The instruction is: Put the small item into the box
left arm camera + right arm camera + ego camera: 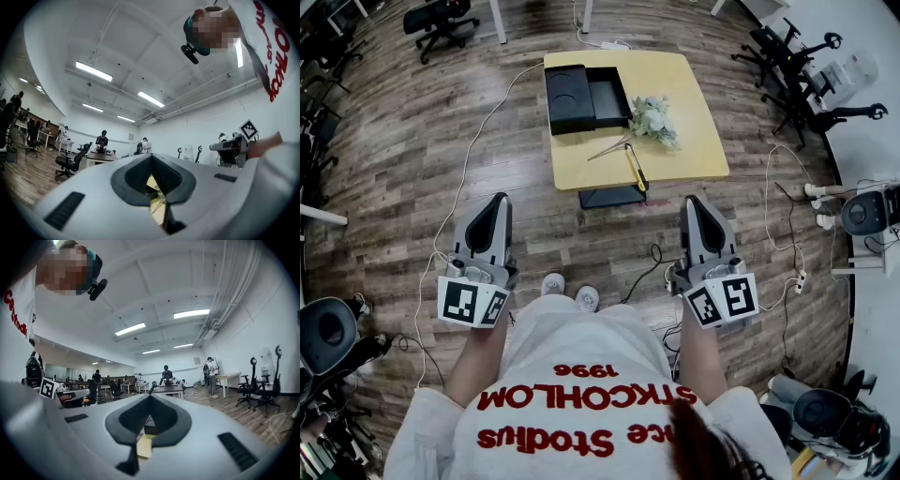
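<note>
A yellow table (694, 141) stands ahead of me on the wood floor. On it lies an open black box (586, 97) at the far left. A bunch of white flowers (652, 119) lies to the box's right. A small yellow-and-black stick-shaped item (635, 169) lies near the front edge. My left gripper (499, 202) and right gripper (694, 204) are held low, short of the table, both shut and empty. In the left gripper view the left gripper (151, 157) has its jaws together; the right gripper (150, 398) shows the same in its own view.
A dark object (612, 197) sits on the floor under the table's front edge. Cables (787, 281) trail across the floor on both sides. Office chairs (797, 75) stand at the right and far left. The person's shoes (567, 286) are between the grippers.
</note>
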`<state>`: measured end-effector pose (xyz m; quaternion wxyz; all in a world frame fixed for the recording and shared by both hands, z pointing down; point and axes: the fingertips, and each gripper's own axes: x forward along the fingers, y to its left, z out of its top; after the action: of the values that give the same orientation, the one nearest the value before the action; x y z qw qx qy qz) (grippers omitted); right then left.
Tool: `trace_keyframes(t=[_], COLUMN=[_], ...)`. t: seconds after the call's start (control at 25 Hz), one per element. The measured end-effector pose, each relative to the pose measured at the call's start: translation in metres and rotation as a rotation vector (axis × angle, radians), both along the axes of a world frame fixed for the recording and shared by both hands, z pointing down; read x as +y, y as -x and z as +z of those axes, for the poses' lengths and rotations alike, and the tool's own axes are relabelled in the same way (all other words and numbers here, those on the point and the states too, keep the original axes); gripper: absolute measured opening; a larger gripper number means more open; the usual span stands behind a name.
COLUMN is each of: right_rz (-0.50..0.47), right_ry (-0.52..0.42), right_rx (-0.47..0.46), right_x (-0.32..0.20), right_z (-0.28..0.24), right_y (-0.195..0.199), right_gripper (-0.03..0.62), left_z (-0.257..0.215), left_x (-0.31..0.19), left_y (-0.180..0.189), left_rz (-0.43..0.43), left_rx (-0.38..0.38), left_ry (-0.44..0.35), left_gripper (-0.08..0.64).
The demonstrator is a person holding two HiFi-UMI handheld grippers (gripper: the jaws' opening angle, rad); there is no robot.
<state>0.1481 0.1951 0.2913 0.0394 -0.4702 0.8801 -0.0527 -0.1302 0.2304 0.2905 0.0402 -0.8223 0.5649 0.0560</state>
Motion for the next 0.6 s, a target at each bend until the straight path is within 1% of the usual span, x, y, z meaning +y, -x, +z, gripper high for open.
trace_keyframes(t=[0.2, 0.44, 0.6], right_rz=[-0.007, -0.013, -0.038], right_ry=[-0.001, -0.018, -0.022], right_rx=[-0.008, 0.0, -0.021], right_x=[0.009, 0.014, 0.022], right_z=[0.002, -0.004, -0.009], right_y=[-0.011, -0.016, -0.019], right_gripper=[0.003, 0.003, 0.003], left_z=[0.006, 0.001, -0.003], left_x=[0.009, 0.011, 0.015], left_y=[-0.017, -0.029, -0.036], left_rz=[0.007, 0.018, 0.015], left_rx=[-0.005, -0.011, -0.016], left_ry=[0.013, 0.009, 0.008], left_gripper=[0.005, 0.005, 0.005])
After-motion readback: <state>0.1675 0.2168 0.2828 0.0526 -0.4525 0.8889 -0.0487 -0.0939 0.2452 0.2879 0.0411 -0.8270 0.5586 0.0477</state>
